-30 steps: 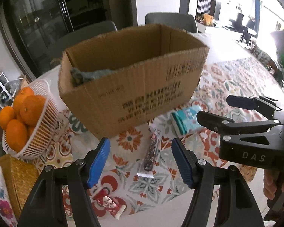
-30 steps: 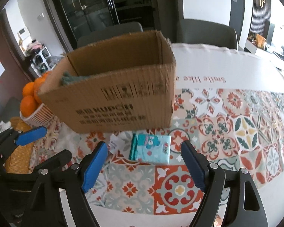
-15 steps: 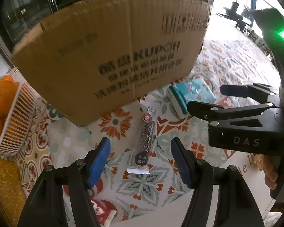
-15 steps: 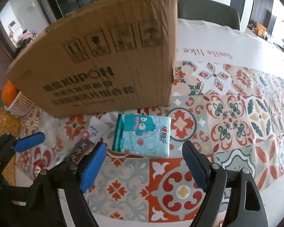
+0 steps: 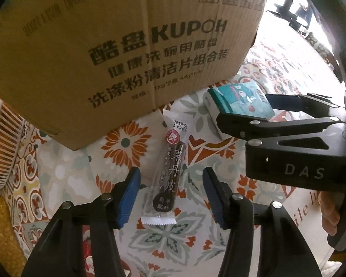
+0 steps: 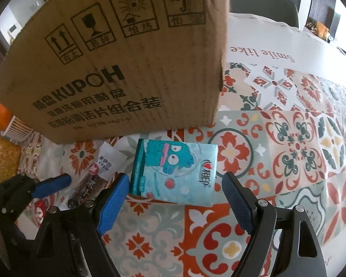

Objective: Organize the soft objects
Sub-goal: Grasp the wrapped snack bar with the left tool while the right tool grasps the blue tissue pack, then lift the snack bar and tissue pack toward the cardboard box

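The left gripper (image 5: 170, 190) points steeply down at the table, and its blue pads (image 5: 128, 198) stand on each side of a long snack packet (image 5: 170, 173) without pressing on it; the jaws are closing at this moment. The right gripper (image 6: 175, 204) is held wide, and the near edge of a tissue pack (image 6: 175, 173) lies between its fingertips, also not pressed.

Both soft things lie flat on the patterned tablecloth (image 6: 288, 138), just in front of a big cardboard box (image 6: 126, 69), the packet to the left of the tissue pack and near it.

The left wrist view shows the whole packet, with its white crimped end (image 5: 159, 220) toward the camera, and also a person's fingers (image 5: 332, 214) around the handle of the right gripper. In the right wrist view the packet is half hidden behind the left gripper, but the full face of the tissue pack shows: a blue cartoon creature.

The box has "KUPOH" and Chinese lines printed in black, with handling symbols above. The packet reads "LYFEN". The cloth carries the words "Smile like" (image 6: 260, 53). The right gripper body is marked "DAS" (image 5: 303, 172). A white slatted basket (image 5: 2, 152) stands at the left, and the right wrist view shows an orange (image 6: 2, 117) in it.
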